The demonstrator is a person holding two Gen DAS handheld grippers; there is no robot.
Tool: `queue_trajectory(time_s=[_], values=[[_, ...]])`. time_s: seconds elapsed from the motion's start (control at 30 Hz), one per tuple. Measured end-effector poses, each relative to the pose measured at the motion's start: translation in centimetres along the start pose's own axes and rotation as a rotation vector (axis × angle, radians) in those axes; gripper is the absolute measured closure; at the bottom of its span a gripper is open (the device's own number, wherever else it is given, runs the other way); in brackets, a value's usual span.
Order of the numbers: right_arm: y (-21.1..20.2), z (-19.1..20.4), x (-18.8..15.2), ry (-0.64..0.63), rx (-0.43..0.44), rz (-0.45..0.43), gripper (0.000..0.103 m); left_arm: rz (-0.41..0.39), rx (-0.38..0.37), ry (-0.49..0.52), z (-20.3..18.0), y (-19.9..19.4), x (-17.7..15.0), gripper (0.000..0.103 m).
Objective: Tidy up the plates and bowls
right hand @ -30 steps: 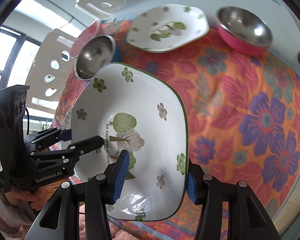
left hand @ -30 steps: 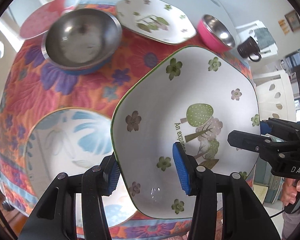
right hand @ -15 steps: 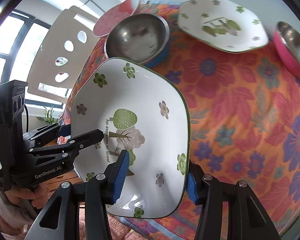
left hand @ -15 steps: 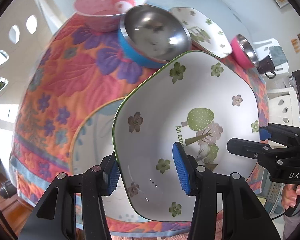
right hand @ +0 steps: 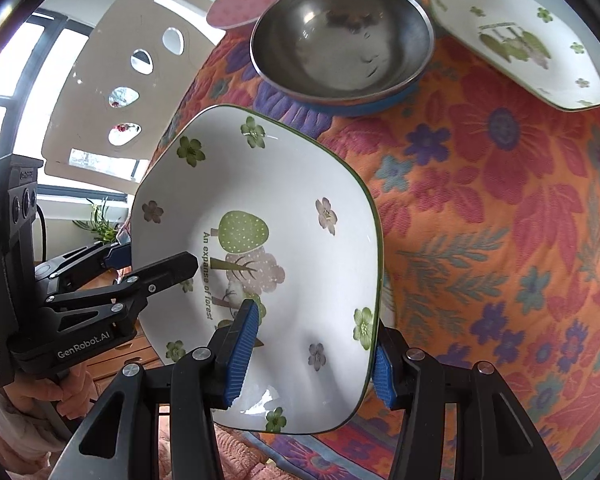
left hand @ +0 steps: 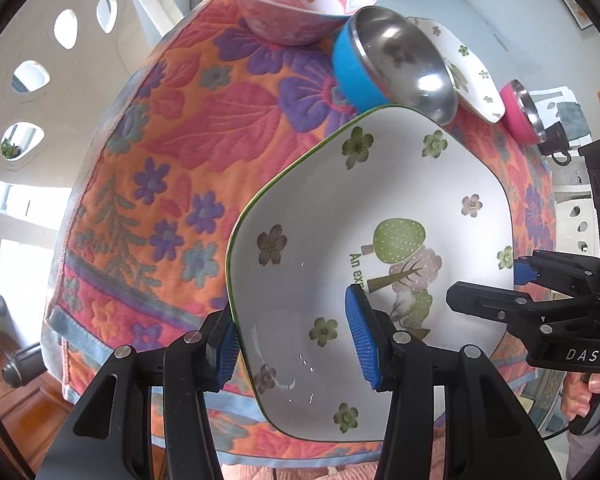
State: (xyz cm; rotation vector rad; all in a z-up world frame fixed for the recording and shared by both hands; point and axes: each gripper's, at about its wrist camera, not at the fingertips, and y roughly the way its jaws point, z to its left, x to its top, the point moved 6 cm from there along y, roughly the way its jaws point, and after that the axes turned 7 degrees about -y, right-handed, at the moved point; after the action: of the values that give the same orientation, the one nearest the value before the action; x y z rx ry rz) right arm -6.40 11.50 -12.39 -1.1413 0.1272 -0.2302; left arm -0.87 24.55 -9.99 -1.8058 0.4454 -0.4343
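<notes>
Left gripper [left hand: 296,338] and right gripper [right hand: 312,354] each clamp an opposite rim of the flowered plate [left hand: 380,248], held above the floral tablecloth [left hand: 172,152]

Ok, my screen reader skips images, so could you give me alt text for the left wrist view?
Both grippers hold a white tree-print plate by opposite rims, left gripper near, right gripper at right, above a floral tablecloth. Behind stand a pink bowl and a blue steel bowl.
</notes>
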Motion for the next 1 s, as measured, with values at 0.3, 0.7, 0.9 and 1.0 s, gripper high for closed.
queue_trajectory(time_s=[0.3,0.7,0.9,1.0], values=[[1.6,-0.1,-0.7,0.038,-0.004,0.042,0.053,0.039,0.0,0.015,1.1,0.9,-0.2,0.058],[3.1,-0.8,-1.7,0.078,-0.01,0.082,0.053,0.079,0.029,0.049,-0.4,2.4,0.0,0.058],[3.3,-1.0,-1.9,0.084,-0.014,0.092,0.053,0.096,0.048,0.06,-0.9,3.3,-0.5,0.058],[3.6,-1.0,-1.8,0.09,-0.015,0.092,0.053,0.116,0.073,0.05,-1.0,3.6,-0.5,0.058]])
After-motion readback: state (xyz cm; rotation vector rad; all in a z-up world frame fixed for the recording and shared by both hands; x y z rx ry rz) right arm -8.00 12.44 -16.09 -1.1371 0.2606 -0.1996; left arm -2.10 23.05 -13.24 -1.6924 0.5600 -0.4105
